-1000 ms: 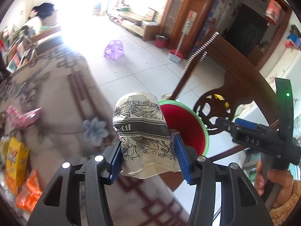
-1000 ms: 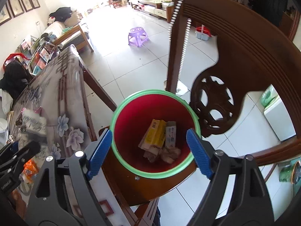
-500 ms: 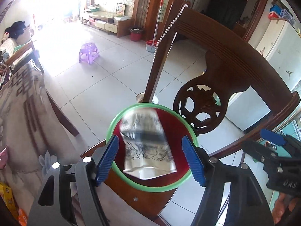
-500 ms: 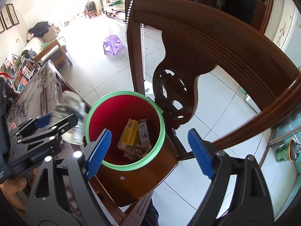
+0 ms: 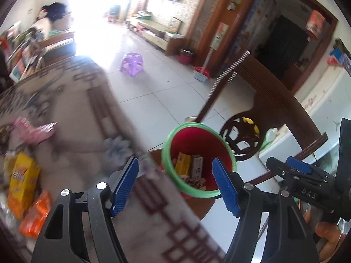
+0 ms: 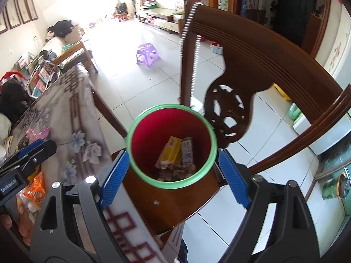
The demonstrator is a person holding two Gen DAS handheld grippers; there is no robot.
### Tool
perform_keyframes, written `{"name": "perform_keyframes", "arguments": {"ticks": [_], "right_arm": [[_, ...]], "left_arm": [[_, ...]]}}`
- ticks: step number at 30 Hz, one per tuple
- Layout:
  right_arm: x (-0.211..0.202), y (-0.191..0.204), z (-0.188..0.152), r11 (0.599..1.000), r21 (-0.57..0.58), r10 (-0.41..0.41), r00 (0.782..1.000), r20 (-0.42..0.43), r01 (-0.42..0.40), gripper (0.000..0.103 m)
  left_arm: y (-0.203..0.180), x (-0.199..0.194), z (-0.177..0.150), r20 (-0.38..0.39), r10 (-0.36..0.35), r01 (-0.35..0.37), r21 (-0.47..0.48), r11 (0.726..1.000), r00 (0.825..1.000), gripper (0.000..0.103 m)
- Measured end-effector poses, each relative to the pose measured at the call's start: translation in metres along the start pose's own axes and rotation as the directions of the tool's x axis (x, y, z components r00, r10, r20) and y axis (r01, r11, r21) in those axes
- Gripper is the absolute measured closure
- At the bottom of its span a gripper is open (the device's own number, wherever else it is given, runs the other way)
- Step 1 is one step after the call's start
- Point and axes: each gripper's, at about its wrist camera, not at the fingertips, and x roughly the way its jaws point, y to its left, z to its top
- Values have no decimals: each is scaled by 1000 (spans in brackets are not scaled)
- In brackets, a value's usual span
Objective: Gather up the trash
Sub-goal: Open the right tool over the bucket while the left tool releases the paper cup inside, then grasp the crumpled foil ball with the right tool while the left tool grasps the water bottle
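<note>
One item, the crumpled paper cup gripped a second ago, has been released: the left hand-held gripper [image 5: 175,185] is now seen with jaws apart and nothing between them, having opened within the last second. The cup cannot be made out in the red bin [image 6: 142,135] at frame centre, where only cartons and scraps show. The right hand-held gripper [image 6: 173,177] is also open and empty. Further wrappers [image 5: 23,184] remain on the tabletop [image 5: 72,114] at lower left, to be collected next.
</note>
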Motion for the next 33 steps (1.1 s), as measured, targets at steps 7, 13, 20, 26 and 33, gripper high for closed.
{"name": "perform_keyframes", "arguments": {"ticks": [7, 13, 20, 26, 33], "right_arm": [[-4, 80, -18, 988, -126, 79, 996, -38, -83, 18], [-16, 183, -52, 911, -334, 209, 969, -133, -243, 15], [-29, 304, -142, 676, -555, 305, 870, -388, -485, 7], [-20, 358, -213, 573, -566, 255, 785, -565, -593, 7], [-15, 379, -242, 565, -550, 214, 753, -622, -615, 7]], "left_arm": [[100, -63, -40, 26, 128, -122, -186, 975, 991, 37], [197, -127, -67, 58, 312, -276, -332, 902, 948, 36], [278, -176, -116, 14, 440, -380, -482, 790, 898, 36], [302, -188, -146, -18, 441, -389, -507, 770, 897, 36], [315, -186, -153, -30, 417, -371, -517, 771, 909, 36]]}}
